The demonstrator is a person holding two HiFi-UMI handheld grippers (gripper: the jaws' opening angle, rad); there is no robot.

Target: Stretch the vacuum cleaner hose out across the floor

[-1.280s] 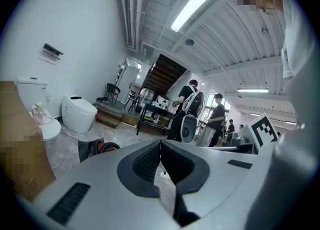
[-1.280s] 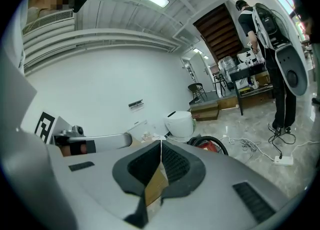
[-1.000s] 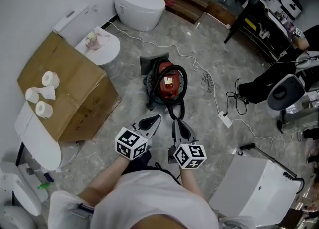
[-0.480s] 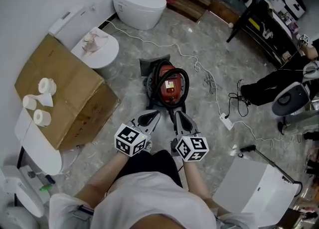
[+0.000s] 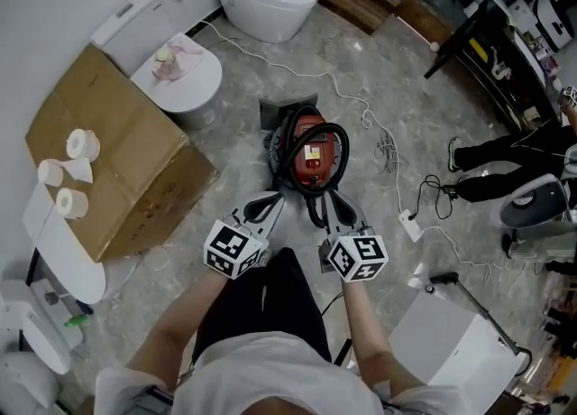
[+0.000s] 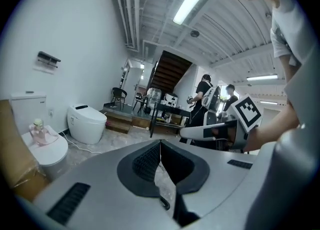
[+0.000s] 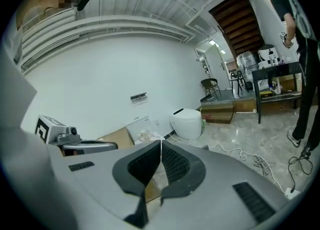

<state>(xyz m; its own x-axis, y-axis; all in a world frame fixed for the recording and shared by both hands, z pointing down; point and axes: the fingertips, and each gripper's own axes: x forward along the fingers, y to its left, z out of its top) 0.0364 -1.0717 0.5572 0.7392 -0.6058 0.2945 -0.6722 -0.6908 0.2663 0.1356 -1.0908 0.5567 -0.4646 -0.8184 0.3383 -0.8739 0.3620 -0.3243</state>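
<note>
Open floor (image 5: 240,144) flanks the vacuum cleaner (image 5: 311,152); left gripper (image 5: 273,198) and right gripper (image 5: 332,201) have fingers together.

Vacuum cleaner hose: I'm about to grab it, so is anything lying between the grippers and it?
Nothing visible. In the head view the left gripper and right gripper, both shut and empty, point at the coiled hose just ahead. The white cable and cardboard box lie off to the sides.
</note>
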